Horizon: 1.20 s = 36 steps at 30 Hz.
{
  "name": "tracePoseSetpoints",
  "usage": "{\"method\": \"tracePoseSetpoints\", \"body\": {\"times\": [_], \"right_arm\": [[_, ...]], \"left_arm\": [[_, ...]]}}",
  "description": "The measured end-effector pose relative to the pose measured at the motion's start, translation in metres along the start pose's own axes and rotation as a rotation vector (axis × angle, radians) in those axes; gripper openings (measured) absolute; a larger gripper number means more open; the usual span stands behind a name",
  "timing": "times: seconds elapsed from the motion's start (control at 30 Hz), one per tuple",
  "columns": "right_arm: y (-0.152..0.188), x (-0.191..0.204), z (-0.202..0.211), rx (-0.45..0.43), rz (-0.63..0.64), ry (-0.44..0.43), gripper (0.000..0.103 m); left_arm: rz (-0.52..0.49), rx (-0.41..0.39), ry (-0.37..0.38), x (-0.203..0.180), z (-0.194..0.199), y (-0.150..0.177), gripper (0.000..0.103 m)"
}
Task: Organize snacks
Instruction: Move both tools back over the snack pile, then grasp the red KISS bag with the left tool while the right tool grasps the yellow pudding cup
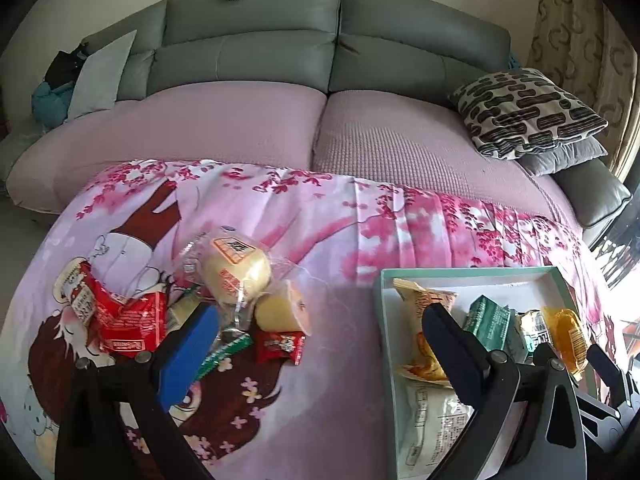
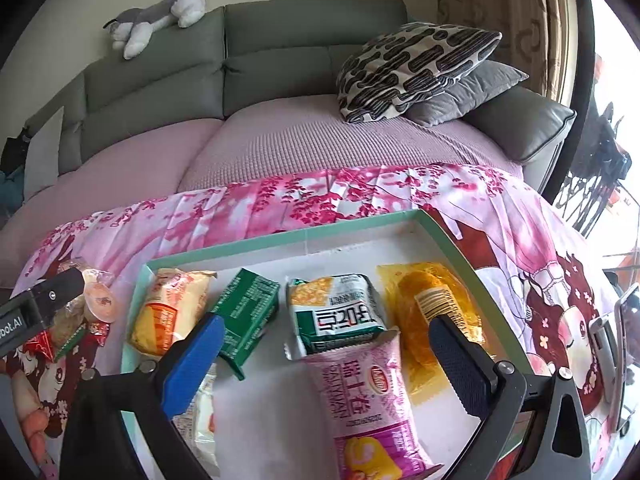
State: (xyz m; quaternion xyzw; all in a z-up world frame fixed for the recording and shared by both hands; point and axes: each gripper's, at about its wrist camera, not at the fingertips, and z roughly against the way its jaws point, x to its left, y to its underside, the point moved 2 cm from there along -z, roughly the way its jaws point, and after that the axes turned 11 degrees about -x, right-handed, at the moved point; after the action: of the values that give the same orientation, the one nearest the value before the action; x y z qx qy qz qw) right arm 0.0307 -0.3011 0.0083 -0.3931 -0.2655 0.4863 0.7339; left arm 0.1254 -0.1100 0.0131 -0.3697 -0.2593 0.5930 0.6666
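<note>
A teal-rimmed white tray (image 2: 280,236) lies on a pink floral cloth; it also shows in the left wrist view (image 1: 472,274). In it lie a pink snack pack (image 2: 368,400), a green-white pack (image 2: 340,312), a green box (image 2: 248,316), a yellow pack (image 2: 432,320) and an orange-yellow pack (image 2: 168,312). My right gripper (image 2: 324,344) is open and empty above the pink pack. A loose pile lies left of the tray: a red pack (image 1: 116,316), wrapped buns (image 1: 236,268) and a small red candy (image 1: 280,346). My left gripper (image 1: 320,328) is open and empty between pile and tray.
A grey sofa (image 1: 256,48) with a pink seat cover stands behind the table. A patterned cushion (image 1: 528,112) lies at its right end. A plush toy (image 2: 160,16) lies on the sofa back. A phone on a stand (image 2: 616,344) is at the right table edge.
</note>
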Motion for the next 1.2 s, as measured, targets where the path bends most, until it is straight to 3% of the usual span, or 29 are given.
{"method": "tracePoseSetpoints", "body": {"times": [0.3, 0.7, 1.2], "right_arm": [[0.002, 0.028, 0.001, 0.001, 0.028, -0.037, 0.103], [0.005, 0.075, 0.005, -0.016, 0.049, -0.127, 0.103], [0.027, 0.174, 0.007, 0.023, 0.122, -0.284, 0.103]], "left_arm": [[0.036, -0.009, -0.019, 0.027, 0.009, -0.004, 0.101], [0.132, -0.054, -0.156, 0.109, 0.035, -0.006, 0.101], [0.191, 0.042, -0.227, 0.191, 0.033, 0.014, 0.101]]}}
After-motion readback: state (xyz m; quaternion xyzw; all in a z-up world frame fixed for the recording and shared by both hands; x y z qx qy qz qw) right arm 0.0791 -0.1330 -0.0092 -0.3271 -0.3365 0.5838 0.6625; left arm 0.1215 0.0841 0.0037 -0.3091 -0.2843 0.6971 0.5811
